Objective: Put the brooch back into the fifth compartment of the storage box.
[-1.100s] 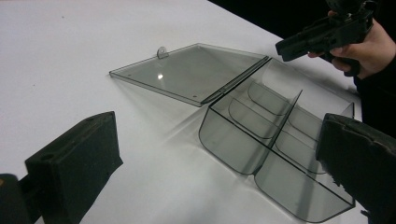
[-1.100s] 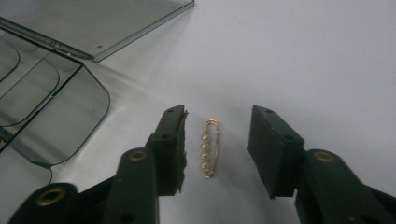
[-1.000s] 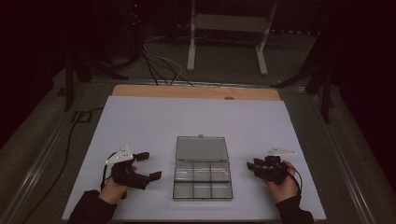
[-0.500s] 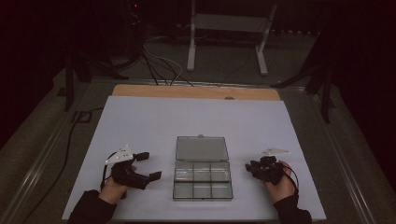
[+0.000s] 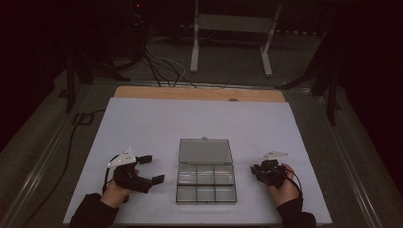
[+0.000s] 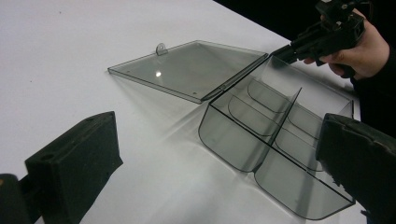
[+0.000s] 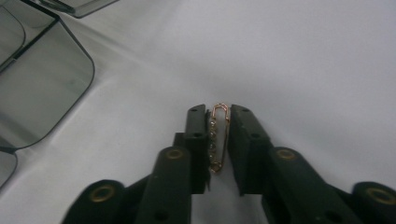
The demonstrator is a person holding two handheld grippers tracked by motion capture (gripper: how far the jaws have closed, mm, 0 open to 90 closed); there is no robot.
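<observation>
My right gripper (image 7: 219, 135) has just been closing around the gold pin (image 7: 217, 136) on the white table (image 7: 303, 60) (pads barely touching?); next, lift it into the open compartment box (image 5: 206, 184). Left gripper (image 5: 145, 170) spread, idle.

- A lab or recording studio, not a home: the room around the white-covered table (image 5: 199, 123) lies dark, with only the tabletop lit
- Black cables (image 5: 157, 66) trail over the grey floor beyond the table's far edge
- A pale metal stand with two legs (image 5: 230, 38) rises behind that edge
- Dark tripod-like supports (image 5: 81, 71) flank the far corners
- A bare light wooden strip (image 5: 199, 93) runs along the far edge
</observation>
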